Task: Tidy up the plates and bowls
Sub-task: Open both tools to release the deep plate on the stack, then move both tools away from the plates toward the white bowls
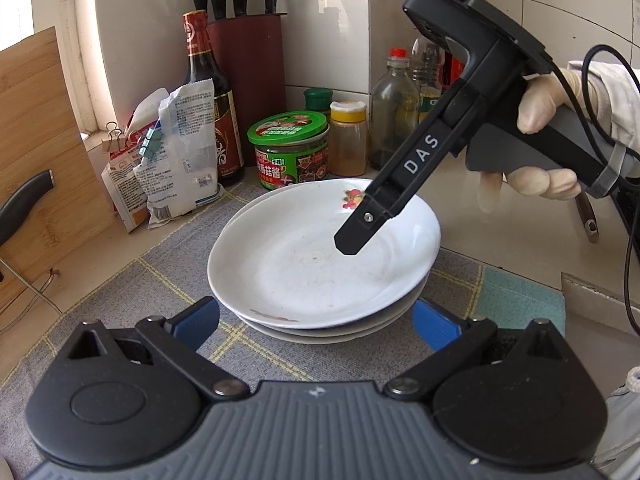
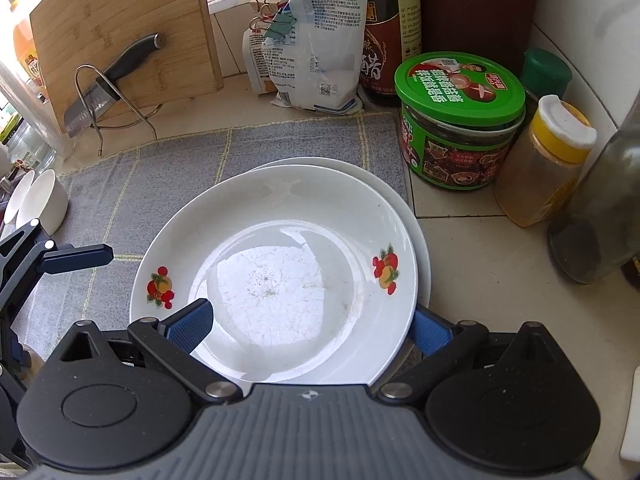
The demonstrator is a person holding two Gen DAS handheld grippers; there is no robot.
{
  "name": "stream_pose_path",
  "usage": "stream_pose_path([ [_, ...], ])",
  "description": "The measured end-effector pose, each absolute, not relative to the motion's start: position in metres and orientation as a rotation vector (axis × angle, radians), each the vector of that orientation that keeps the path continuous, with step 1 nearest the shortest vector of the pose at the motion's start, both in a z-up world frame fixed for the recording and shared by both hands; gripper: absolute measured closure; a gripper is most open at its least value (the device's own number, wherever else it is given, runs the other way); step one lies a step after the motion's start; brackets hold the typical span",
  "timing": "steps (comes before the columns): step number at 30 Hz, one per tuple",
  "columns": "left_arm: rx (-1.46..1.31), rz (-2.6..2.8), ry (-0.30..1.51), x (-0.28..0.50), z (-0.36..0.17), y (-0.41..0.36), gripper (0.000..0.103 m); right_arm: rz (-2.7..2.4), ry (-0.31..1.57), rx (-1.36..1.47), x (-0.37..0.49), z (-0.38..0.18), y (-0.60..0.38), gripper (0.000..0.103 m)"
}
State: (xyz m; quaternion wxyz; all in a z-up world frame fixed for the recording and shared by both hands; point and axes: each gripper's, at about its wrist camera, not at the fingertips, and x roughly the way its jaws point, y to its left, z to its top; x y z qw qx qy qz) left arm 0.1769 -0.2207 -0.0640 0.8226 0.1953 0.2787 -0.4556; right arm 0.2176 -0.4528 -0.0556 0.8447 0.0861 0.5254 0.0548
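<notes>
A stack of white plates [image 1: 320,330] sits on a grey checked mat [image 2: 160,168]. The top plate [image 2: 280,264] is deep and has red fruit prints on its rim. My right gripper [image 2: 308,330] is open and straddles the top plate's near rim, its left finger over the inside and its right finger below the edge. In the left wrist view the right gripper [image 1: 360,228] slants down over the top plate [image 1: 312,264], held by a gloved hand [image 1: 536,108]. My left gripper [image 1: 316,324] is open just short of the stack, holding nothing. Two white bowls [image 2: 40,200] stand at the mat's left edge.
Close behind the plates are a green-lidded jar [image 2: 460,120], a yellow-capped spice bottle [image 2: 548,160], a dark sauce bottle [image 1: 212,100], clipped bags [image 1: 180,152] and a knife block [image 1: 248,80]. A cutting board [image 2: 124,32] and a knife on a wire rack [image 2: 108,84] stand at the left.
</notes>
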Motion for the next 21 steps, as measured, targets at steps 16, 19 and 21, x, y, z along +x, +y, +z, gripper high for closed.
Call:
stream_pose_path([
  [16,0.325,-0.785,0.537,0.164,-0.054,-0.183,0.001,0.127,0.890,0.077,0.185,-0.028,-0.425,0.000],
  [19,0.284,-0.705,0.535,0.159,-0.050,-0.170,0.001,0.149,0.838,0.054,0.183,-0.025,-0.410,0.000],
  [21,0.261,-0.640,0.535,0.155,-0.048,-0.160,0.001,0.174,0.802,0.035,0.182,-0.023,-0.399,0.000],
])
